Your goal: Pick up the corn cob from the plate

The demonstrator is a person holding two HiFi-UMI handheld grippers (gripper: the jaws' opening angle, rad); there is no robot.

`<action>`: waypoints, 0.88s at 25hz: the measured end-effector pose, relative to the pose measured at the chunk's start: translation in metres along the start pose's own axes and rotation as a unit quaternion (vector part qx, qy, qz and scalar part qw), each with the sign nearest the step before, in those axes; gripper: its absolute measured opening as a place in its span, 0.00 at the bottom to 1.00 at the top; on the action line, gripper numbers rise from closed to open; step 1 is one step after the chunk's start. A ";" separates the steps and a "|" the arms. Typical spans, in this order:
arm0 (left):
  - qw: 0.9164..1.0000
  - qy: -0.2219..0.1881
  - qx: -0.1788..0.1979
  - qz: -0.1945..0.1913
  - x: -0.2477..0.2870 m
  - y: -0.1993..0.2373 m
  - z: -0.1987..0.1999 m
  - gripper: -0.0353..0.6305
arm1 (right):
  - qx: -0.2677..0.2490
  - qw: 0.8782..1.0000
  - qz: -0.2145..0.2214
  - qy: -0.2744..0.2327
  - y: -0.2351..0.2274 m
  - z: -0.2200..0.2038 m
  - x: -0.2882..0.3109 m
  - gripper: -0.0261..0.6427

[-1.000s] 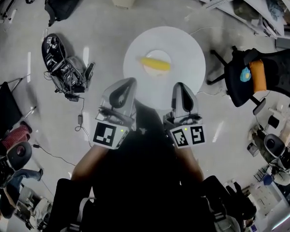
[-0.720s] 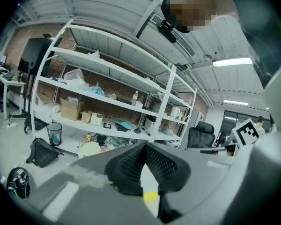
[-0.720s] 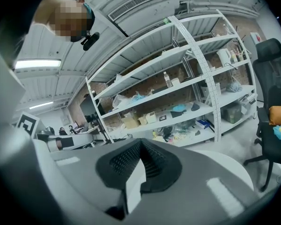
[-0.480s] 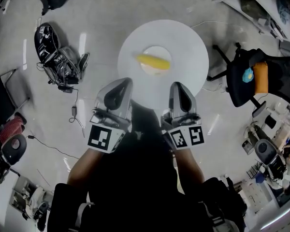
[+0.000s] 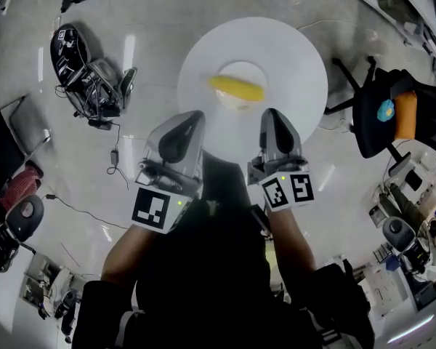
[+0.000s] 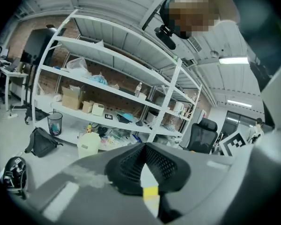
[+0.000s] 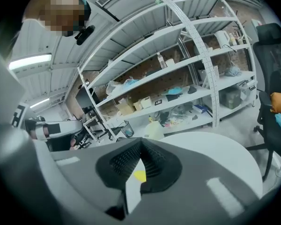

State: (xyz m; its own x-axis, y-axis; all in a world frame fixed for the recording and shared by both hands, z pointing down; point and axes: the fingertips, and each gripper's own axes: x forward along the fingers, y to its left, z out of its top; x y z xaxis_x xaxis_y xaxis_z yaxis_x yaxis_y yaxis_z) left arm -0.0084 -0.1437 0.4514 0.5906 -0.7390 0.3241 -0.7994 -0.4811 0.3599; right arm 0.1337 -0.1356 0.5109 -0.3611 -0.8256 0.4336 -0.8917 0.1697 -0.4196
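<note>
Office chair beside round table

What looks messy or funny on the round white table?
Nothing stands out. The yellow corn cob lies whole across the small white plate, near the middle of the round white table, with nothing spilled around it. The left gripper and right gripper are both shut, and neither touches the corn.

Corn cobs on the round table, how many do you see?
1: the corn cob lies on the plate near the middle of the table; none seems hidden.
</note>
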 end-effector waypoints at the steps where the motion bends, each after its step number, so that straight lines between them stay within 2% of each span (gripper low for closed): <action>1: 1.000 -0.001 -0.003 0.000 0.003 0.001 -0.002 0.06 | 0.000 1.000 -0.001 0.004 -0.004 -0.004 0.003 0.05; 8: 1.000 0.012 -0.021 -0.002 0.019 0.007 -0.023 0.06 | 0.004 0.999 -0.008 0.041 -0.021 -0.032 0.018 0.05; 14: 1.000 0.006 -0.028 0.003 0.032 0.016 -0.030 0.06 | 0.003 0.998 0.001 0.070 -0.028 -0.051 0.031 0.05; 15: 1.000 0.006 -0.030 0.003 0.033 0.018 -0.032 0.06 | 0.003 0.997 0.008 0.077 -0.027 -0.055 0.033 0.07; 16: 1.000 0.004 -0.031 0.003 0.034 0.019 -0.033 0.06 | 0.002 0.996 0.016 0.084 -0.027 -0.060 0.036 0.16; 17: 1.000 0.002 -0.031 0.003 0.035 0.020 -0.034 0.06 | -0.001 0.996 0.020 0.092 -0.027 -0.064 0.038 0.20; 22: 0.999 0.007 -0.038 0.004 0.035 0.023 -0.038 0.06 | -0.058 0.988 0.040 0.136 -0.028 -0.086 0.048 0.33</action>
State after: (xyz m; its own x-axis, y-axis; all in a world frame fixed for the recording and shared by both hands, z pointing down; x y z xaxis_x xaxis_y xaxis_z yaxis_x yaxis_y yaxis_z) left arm -0.0015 -0.1627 0.5047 0.5869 -0.7354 0.3387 -0.7932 -0.4384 0.4226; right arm 0.1175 -0.1336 0.6124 -0.4773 -0.6346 0.6078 -0.8771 0.3017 -0.3738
